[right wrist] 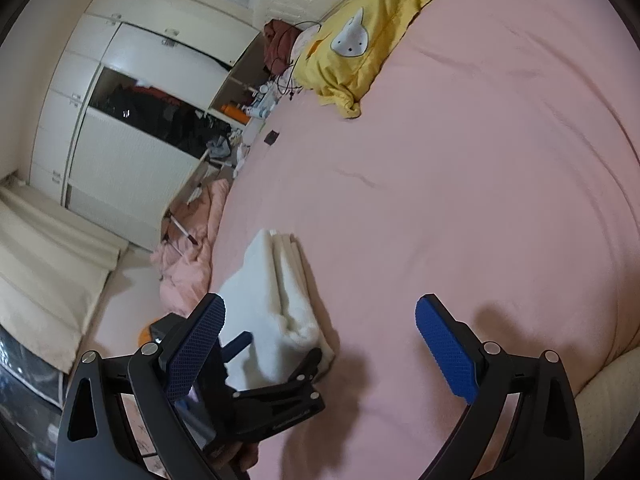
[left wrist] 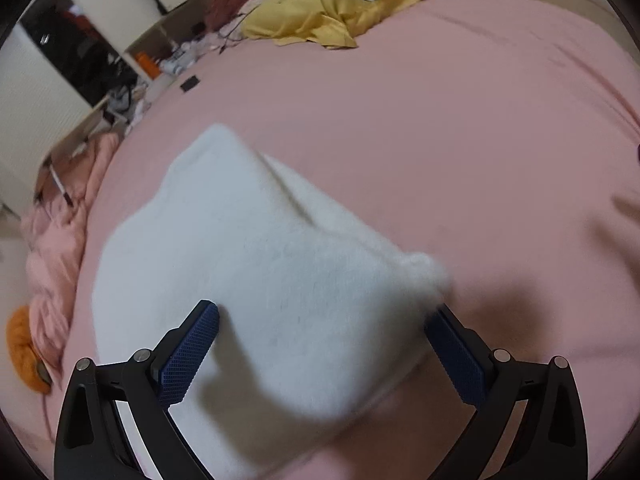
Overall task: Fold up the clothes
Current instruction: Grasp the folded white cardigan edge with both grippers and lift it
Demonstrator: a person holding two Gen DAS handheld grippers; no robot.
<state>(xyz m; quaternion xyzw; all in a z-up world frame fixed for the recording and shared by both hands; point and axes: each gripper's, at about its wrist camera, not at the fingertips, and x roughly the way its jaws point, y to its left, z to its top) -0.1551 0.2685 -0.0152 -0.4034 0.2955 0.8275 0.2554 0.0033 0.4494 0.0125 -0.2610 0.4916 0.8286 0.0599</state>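
A white fluffy garment (left wrist: 260, 260), folded into a thick stack, lies on the pink bed sheet (left wrist: 460, 140) near the bed's left edge. My left gripper (left wrist: 328, 344) is open, with its blue pads wide apart on either side of the garment's near end. The image is blurred, so contact cannot be told. In the right wrist view the same folded garment (right wrist: 276, 292) shows its layered edge. There the left gripper (right wrist: 276, 354) straddles its near end. My right gripper (right wrist: 320, 344) stands open over bare sheet, to the right of the garment, with nothing between its fingers.
A yellow pillow (right wrist: 360, 48) lies at the head of the bed. A small black object (right wrist: 272, 137) sits near the left bed edge. A crumpled pink duvet (right wrist: 192, 256) hangs off the left side. An orange item (left wrist: 24, 352), white wardrobes (right wrist: 120, 120) and cluttered shelves stand beyond.
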